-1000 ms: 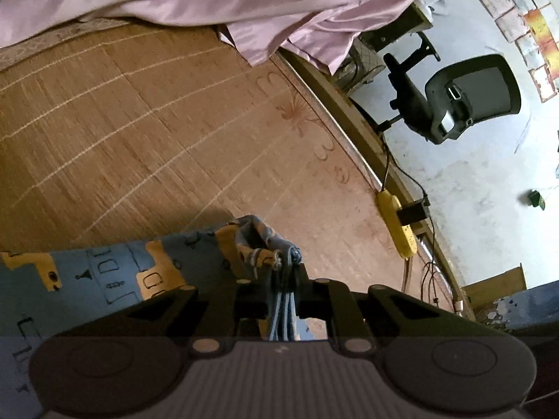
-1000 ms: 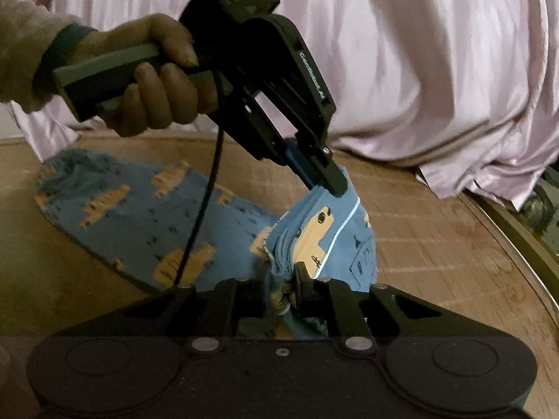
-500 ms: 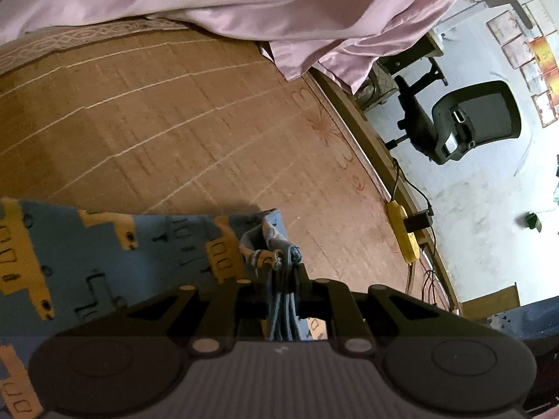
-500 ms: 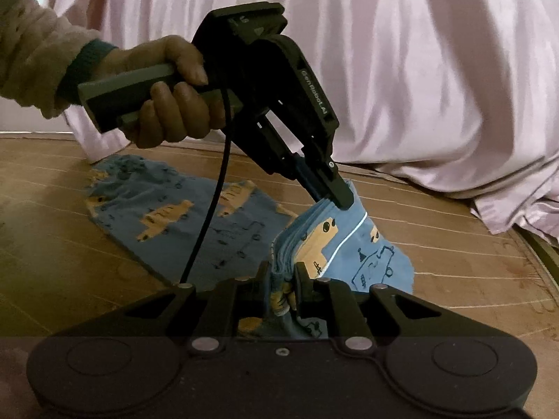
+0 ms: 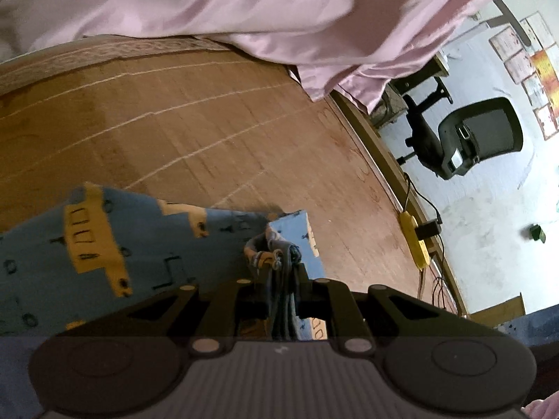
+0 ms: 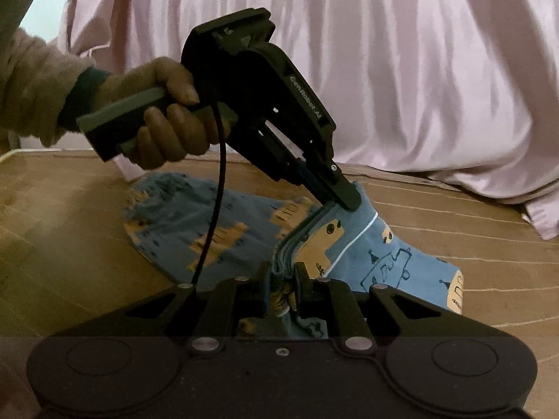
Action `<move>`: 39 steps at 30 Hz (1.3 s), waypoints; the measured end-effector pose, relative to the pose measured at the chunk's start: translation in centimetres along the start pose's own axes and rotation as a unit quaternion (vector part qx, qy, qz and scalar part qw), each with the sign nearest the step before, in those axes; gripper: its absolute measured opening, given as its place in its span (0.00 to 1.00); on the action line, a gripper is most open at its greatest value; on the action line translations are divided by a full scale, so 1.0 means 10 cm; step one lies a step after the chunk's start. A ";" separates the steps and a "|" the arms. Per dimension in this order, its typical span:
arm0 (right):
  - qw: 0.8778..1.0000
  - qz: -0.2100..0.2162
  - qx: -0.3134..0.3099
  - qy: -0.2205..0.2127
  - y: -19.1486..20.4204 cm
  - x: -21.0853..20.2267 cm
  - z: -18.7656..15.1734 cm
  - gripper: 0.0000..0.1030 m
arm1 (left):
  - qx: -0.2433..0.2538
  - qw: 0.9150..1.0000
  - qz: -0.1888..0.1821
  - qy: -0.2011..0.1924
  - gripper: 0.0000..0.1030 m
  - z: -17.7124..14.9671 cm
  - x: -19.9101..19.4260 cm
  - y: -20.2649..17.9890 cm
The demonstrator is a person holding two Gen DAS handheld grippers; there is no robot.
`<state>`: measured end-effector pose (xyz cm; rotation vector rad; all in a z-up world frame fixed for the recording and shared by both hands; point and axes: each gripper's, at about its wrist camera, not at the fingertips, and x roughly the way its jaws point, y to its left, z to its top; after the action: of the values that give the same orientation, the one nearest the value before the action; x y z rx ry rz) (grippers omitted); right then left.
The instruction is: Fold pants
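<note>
Pants [image 6: 216, 230], blue with yellow vehicle prints, are lying partly on the bamboo mat [image 6: 70, 265], bunched edge lifted. From the left, a hand [image 6: 164, 129] is holding the left gripper [image 6: 344, 202], clamping that edge; the right gripper [image 6: 283, 276] is pinching it lower, before pink drapery [image 6: 419, 70].

One pants [image 6: 223, 230], two grippers, one hand [image 6: 167, 129], one office chair [image 5: 468, 139], one power strip [image 5: 414, 241].

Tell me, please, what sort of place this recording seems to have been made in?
Probably a bedroom that doubles as a workroom: the pants lie on a woven bamboo mat with a pink quilt heaped behind, and a black office chair stands on the bare floor beside it.
</note>
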<state>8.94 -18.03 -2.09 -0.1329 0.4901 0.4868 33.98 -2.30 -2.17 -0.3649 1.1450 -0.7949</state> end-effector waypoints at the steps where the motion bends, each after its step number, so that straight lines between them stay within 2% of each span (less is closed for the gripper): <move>1: 1.000 0.005 0.001 -0.002 0.02 0.02 0.02 0.13 | 0.000 1.000 0.003 -0.001 0.13 0.00 -0.04 0.02; 8: 0.999 0.043 0.011 -0.003 0.16 0.21 0.17 0.13 | 0.008 1.000 0.011 -0.020 0.13 -0.07 -0.33 0.17; 17: 0.995 0.096 0.017 0.023 0.36 0.53 0.22 0.13 | -0.031 0.998 0.050 -0.026 0.13 -0.26 -0.54 0.56; 23: 0.993 0.106 0.031 0.043 0.40 0.71 0.17 0.13 | -0.064 0.995 0.072 -0.023 0.13 -0.33 -0.51 0.85; 29: 0.992 0.108 0.029 0.061 0.47 0.88 0.10 0.13 | -0.057 0.994 0.092 -0.013 0.13 -0.37 -0.47 0.92; 31: 0.991 0.109 0.032 0.066 0.47 0.91 0.08 0.17 | -0.059 0.993 0.099 -0.008 0.15 -0.37 -0.47 0.93; 32: 0.991 0.110 0.038 0.067 0.47 0.91 0.07 0.19 | -0.058 0.993 0.105 -0.007 0.19 -0.37 -0.48 0.94; 33: 0.990 0.114 0.042 0.065 0.46 0.90 0.07 0.25 | -0.056 0.992 0.115 -0.009 0.27 -0.38 -0.49 0.93; 34: 0.991 0.113 0.042 0.063 0.46 0.87 0.07 0.37 | -0.051 0.991 0.126 -0.011 0.34 -0.39 -0.51 0.91; 35: 0.991 0.112 0.040 0.059 0.44 0.84 0.07 0.44 | -0.045 0.989 0.138 -0.015 0.46 -0.39 -0.54 0.88; 36: 0.992 0.110 0.037 0.056 0.42 0.80 0.07 0.53 | -0.038 0.988 0.149 -0.021 0.54 -0.40 -0.57 0.84; 38: 0.994 0.096 0.031 0.049 0.36 0.73 0.08 0.57 | -0.024 0.986 0.164 -0.030 0.59 -0.41 -0.62 0.77; 39: 0.995 0.083 0.025 0.046 0.32 0.68 0.09 0.62 | -0.014 0.984 0.173 -0.034 0.63 -0.43 -0.63 0.71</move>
<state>13.03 -12.22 -4.65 -0.0659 0.6058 0.6330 31.54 7.69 -4.16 -0.2067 1.1174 -0.4583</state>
